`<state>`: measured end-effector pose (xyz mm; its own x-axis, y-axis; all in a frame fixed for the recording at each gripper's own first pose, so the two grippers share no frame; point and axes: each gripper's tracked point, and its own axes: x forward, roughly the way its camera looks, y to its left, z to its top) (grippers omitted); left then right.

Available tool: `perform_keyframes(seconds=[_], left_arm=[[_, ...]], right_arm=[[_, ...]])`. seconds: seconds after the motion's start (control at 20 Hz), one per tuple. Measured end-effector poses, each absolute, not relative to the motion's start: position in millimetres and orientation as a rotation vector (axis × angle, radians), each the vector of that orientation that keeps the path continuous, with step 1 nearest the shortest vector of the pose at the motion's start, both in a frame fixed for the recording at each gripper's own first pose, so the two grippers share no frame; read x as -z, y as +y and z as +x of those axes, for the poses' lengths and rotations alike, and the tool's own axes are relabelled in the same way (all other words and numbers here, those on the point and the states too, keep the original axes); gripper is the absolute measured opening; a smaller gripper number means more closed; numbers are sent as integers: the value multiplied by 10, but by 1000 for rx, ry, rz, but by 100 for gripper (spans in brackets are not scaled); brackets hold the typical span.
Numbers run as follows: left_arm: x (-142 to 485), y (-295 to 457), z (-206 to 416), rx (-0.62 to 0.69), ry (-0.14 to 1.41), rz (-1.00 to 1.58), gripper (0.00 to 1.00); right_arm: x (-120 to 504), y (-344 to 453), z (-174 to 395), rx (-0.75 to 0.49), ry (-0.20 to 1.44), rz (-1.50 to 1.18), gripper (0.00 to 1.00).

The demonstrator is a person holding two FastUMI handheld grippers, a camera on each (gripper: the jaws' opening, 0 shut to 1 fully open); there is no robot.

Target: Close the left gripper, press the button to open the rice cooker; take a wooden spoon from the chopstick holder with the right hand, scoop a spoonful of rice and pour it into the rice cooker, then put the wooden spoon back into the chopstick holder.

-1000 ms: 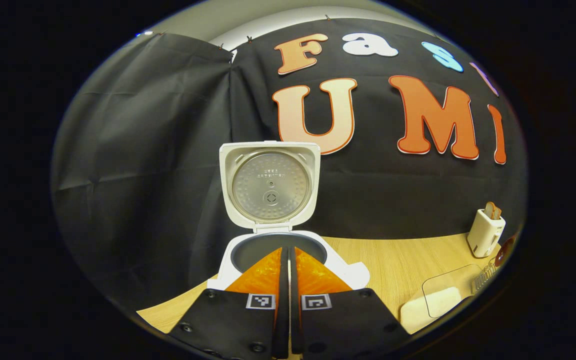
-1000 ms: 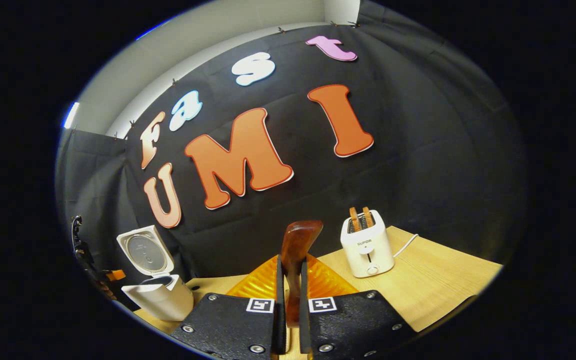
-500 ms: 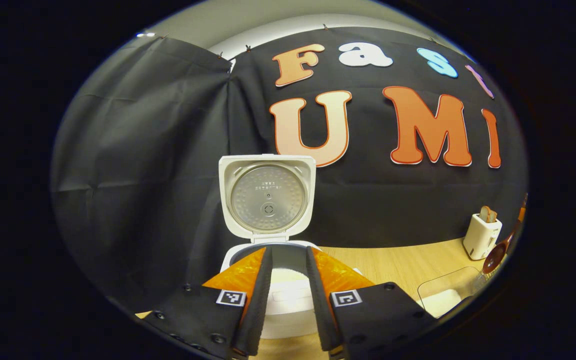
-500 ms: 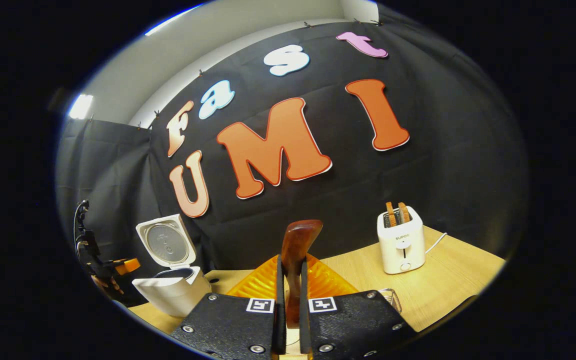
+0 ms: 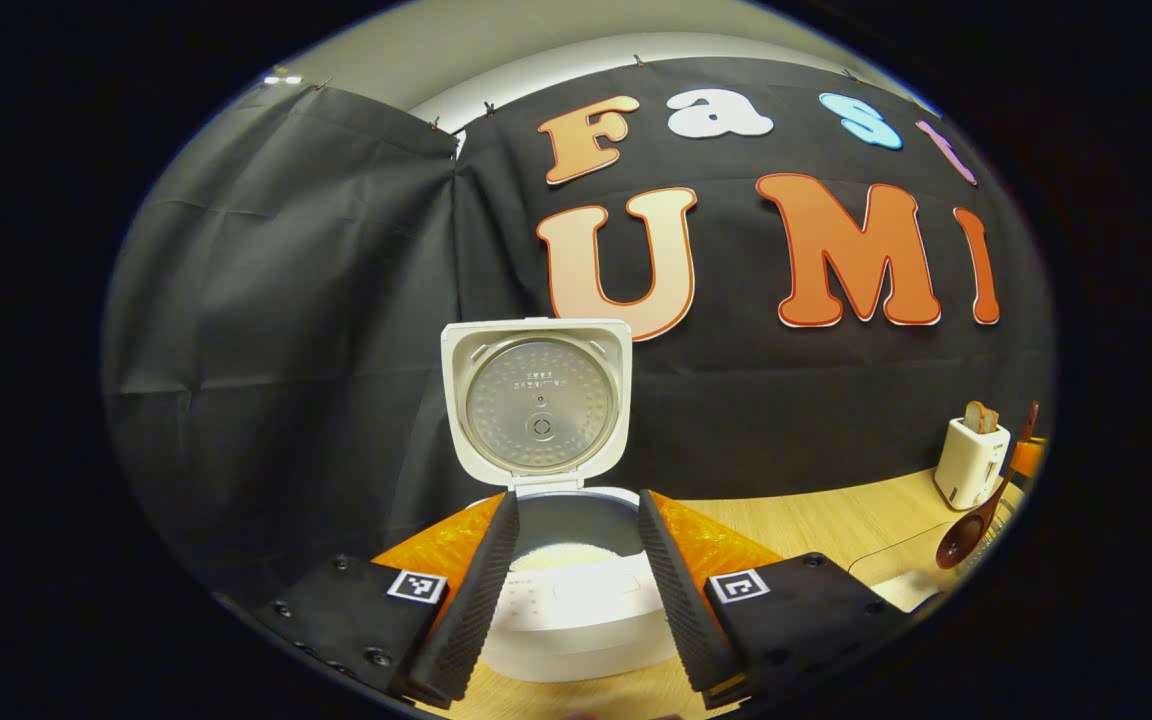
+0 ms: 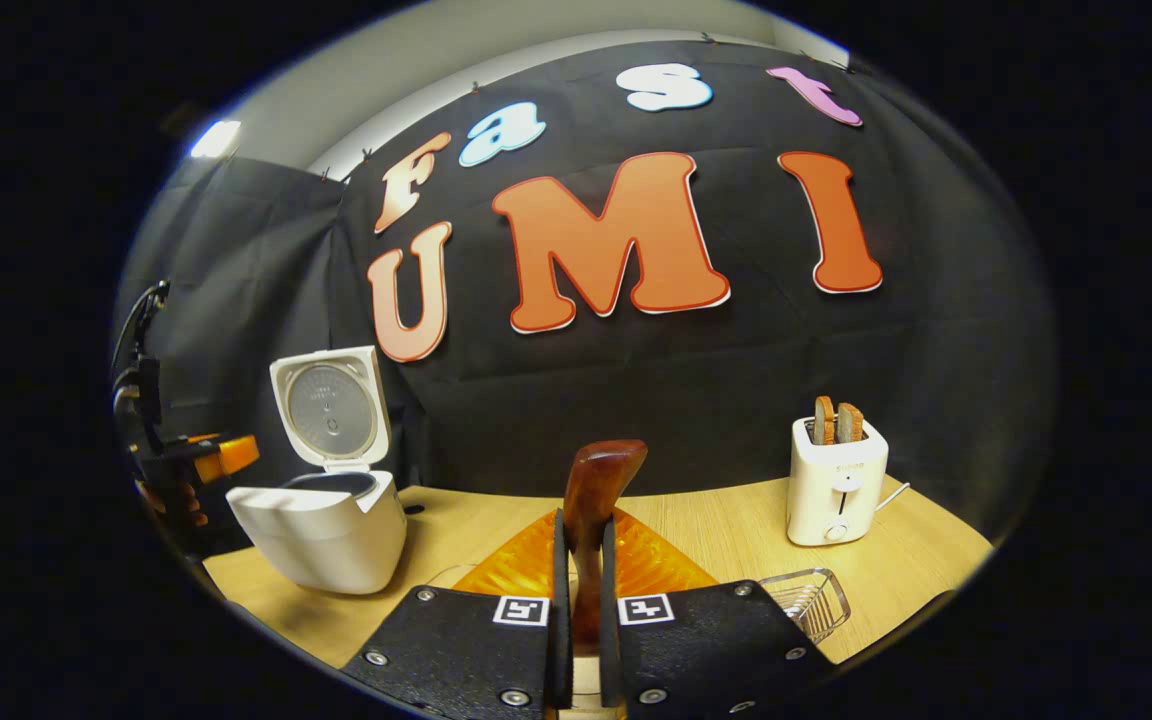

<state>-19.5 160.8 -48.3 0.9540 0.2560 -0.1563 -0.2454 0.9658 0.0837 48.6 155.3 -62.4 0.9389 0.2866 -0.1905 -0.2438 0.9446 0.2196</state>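
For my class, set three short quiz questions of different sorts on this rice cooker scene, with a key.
1. True or false: the rice cooker lid stands open.
2. Multiple choice: what does the right gripper hold? A) toast B) wooden spoon C) wire rack
3. Fill in: the left gripper has its fingers ____.

Key: 1 true; the lid is upright and the pot is exposed. 2 B; both fingers press on its handle. 3 open; they are spread apart, framing the cooker.
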Motion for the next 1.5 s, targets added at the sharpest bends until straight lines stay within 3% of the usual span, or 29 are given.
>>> perform_keyframes(seconds=[0.5,0.9,1.5], left_arm=[[771,1746,-196,-280,206,35,81],[920,1790,-214,-284,226,21,80],[899,1823,-263,-287,180,62,81]], right_arm=[[1138,1761,338,-242,228,-149,11],[1315,1973,92,-310,338,23,11],[1413,2308,4,-444,611,499,11]])
